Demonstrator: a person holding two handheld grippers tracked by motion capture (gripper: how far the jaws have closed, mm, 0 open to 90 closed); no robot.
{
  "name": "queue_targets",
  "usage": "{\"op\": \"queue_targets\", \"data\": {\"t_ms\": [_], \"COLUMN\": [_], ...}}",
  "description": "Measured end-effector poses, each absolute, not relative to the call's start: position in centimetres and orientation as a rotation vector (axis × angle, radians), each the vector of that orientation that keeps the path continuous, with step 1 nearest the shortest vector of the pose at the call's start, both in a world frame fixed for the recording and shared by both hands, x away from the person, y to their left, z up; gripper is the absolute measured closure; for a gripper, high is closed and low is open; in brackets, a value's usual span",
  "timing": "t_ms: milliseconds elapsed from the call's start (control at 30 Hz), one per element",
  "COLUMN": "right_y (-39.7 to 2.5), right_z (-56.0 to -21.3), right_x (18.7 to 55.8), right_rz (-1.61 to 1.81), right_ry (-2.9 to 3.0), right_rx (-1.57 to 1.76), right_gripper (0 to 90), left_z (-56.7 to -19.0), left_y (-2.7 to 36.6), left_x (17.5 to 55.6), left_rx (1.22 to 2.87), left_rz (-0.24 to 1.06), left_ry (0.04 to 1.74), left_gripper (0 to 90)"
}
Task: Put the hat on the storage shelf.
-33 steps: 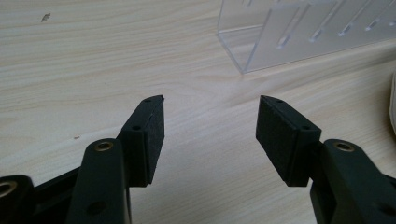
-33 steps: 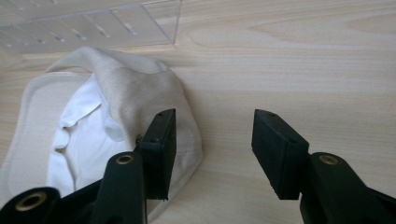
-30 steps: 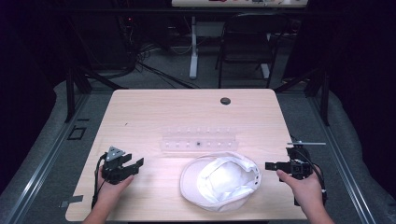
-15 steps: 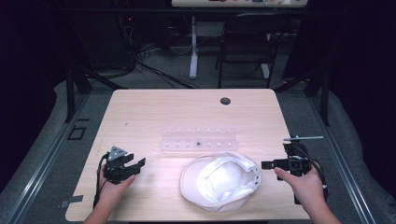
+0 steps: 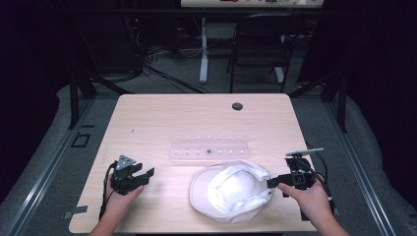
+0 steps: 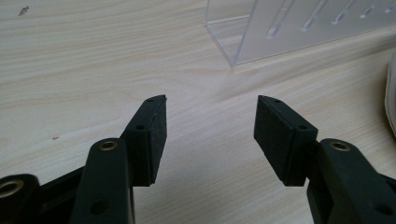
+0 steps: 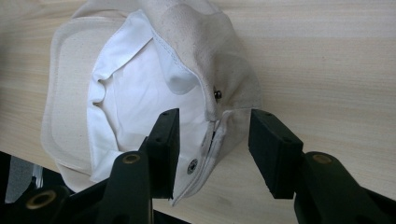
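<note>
Cap (image 7: 140, 88) near the table's (image 5: 162, 118) front edge: soft, light, floppy. Right gripper (image 7: 212, 130) spread astride rear strap; pinch there. Left gripper (image 6: 210, 123) spread, empty.

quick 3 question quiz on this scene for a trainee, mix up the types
1. True or false: the right gripper is open with its jaws either side of the cap's back edge.
2. The left gripper is: A) shut on the cap B) open over bare table C) inside the clear rack
3. What lies just beyond the cap on the table?

Key: 1 true; 2 B; 3 the clear rack.
</note>
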State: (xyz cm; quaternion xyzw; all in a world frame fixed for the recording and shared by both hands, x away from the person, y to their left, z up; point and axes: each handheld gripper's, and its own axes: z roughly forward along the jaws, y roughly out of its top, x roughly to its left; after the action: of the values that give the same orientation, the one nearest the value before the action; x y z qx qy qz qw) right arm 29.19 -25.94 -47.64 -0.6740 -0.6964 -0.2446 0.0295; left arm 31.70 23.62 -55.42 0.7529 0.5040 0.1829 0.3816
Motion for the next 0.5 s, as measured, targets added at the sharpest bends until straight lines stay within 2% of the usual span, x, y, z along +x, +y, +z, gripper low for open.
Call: {"op": "queue_targets", "data": {"t_ms": [367,500], "right_y": [-25.0,-24.8], "right_z": [-48.9,-49.0], "right_x": [29.8,30.0], "right_rz": [-0.686,-0.657], "right_ry": [-2.137,-2.144], "right_rx": [-2.077,-2.092], "right_gripper": [60.7,68.0], "left_z": [-55.5,-55.5], "left_y": [23.3,23.2], "left_x": [31.6,31.6], "left_rx": [1.940,1.943], "left_rz": [0.463,0.462], "left_ry": [1.268,1.262], "left_gripper": [44.3,44.4]}}
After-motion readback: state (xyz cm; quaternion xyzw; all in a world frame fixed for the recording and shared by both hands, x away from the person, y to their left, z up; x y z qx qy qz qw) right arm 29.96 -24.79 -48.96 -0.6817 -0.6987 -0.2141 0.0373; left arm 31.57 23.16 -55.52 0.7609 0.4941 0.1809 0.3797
